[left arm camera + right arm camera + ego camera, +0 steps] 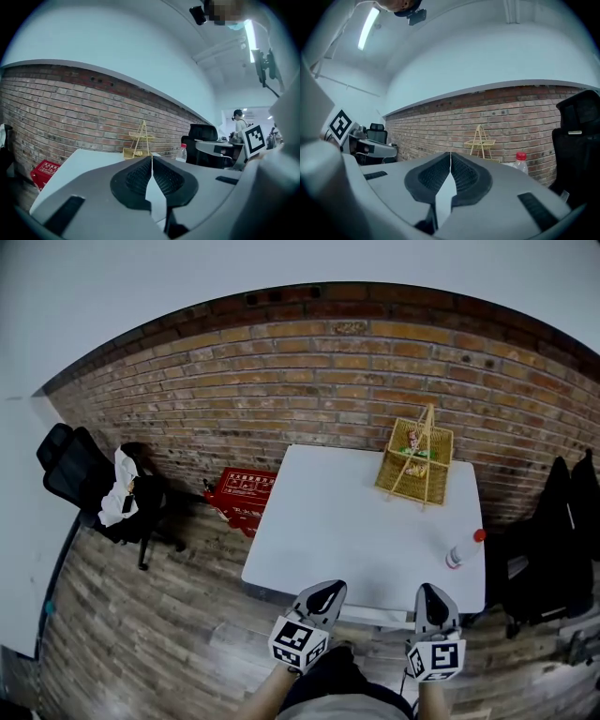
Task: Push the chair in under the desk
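Though red crate [242, 491] print unreadable, left gripper [326, 589], right gripper [430, 591] fingers closed, empty.

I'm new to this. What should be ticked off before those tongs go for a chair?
1. Left tongs shut, empty: ok.
2. Right tongs shut, empty: ok.
3. Tongs touching a chair: not ok, both hang in the air by the desk.
4. Black chair pushed in: not ok, it stands far off by the wall.
5. Space under desk free: cannot tell.
6. Bottle upright near desk's right edge: ok.
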The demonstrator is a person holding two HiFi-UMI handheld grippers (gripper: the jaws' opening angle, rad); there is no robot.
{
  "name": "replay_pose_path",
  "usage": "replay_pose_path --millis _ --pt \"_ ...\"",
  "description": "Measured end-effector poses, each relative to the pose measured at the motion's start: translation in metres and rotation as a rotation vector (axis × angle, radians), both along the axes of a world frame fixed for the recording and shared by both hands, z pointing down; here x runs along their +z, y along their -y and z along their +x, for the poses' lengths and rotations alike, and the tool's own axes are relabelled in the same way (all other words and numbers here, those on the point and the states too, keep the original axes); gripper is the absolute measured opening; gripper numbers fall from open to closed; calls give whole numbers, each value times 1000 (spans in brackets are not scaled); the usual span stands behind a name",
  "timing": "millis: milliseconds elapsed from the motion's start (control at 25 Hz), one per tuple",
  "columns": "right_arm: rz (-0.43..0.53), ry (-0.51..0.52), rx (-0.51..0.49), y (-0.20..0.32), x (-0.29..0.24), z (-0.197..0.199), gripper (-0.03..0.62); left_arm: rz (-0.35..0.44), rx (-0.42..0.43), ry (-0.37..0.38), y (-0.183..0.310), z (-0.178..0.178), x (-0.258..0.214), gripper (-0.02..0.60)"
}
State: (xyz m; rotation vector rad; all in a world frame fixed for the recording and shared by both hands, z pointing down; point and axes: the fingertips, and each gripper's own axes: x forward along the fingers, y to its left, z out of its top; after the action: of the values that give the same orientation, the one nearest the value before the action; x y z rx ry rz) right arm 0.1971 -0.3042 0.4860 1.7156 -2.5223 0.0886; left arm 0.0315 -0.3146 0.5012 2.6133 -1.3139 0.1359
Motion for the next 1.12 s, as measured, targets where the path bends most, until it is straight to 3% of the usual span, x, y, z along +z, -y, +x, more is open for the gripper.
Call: replay_pose_path --millis 160,1120 --pt "-10 39 -5 1 1 -9 17 -6 -31 -13 2 0 2 20" --pt "-65 3 -31 10 20 -41 15 -42 -27 -30 8 8 10 17"
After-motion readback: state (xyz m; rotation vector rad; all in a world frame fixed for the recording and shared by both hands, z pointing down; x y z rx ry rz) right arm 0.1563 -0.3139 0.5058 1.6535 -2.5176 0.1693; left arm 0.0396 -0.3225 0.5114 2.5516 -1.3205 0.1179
